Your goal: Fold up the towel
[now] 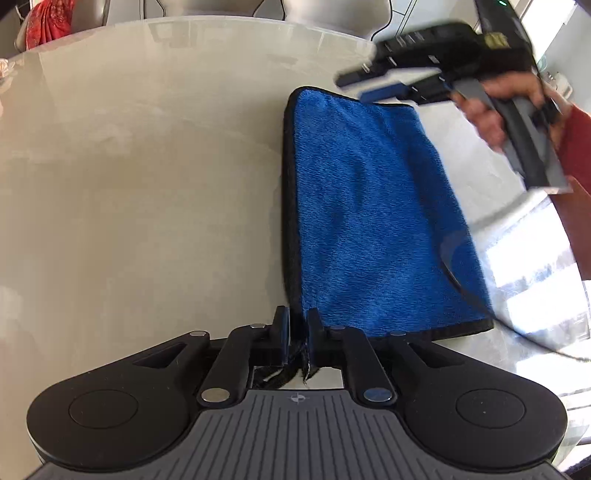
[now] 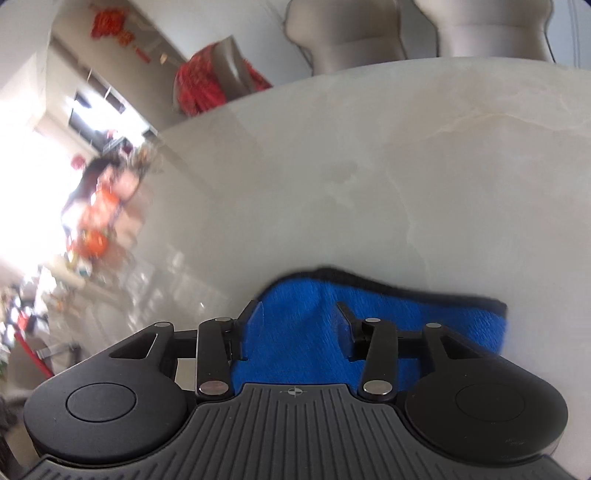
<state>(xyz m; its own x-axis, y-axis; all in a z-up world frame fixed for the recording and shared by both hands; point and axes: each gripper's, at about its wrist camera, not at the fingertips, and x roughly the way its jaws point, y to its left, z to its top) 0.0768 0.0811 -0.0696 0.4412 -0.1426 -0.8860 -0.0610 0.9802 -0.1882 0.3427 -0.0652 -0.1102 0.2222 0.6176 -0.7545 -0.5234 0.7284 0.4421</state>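
Trouble, if it comes, starts at the near corner. The left tongs sit almost together, only a thin gap between the pads, with a frayed bit of black hem caught in that slot. I judge that hold weak: a small tug could let the corner slip out or drag the folded layers askew. The towel, blue with a black edge, lies folded into a narrow strip on the pale table, running from those tongs to the far side.

Over to the right tongs: fingers standing clearly apart, blue pile between and beneath them, nothing pinched. From the left wrist view they hang over the far right corner, gripped by a hand with a red sleeve behind it. The risk as I see it: if they come down and catch loose pile, the top layer could lift and the fold would open. A dark cable loops across the towel's right side too, and could snag or sweep it.

Hard to make out: the near hem vanishes under the left tongs' body, so how much cloth is truly caught I cannot tell. The right wrist view is smeared, its far room just blur and glare, with chair backs beyond the table.
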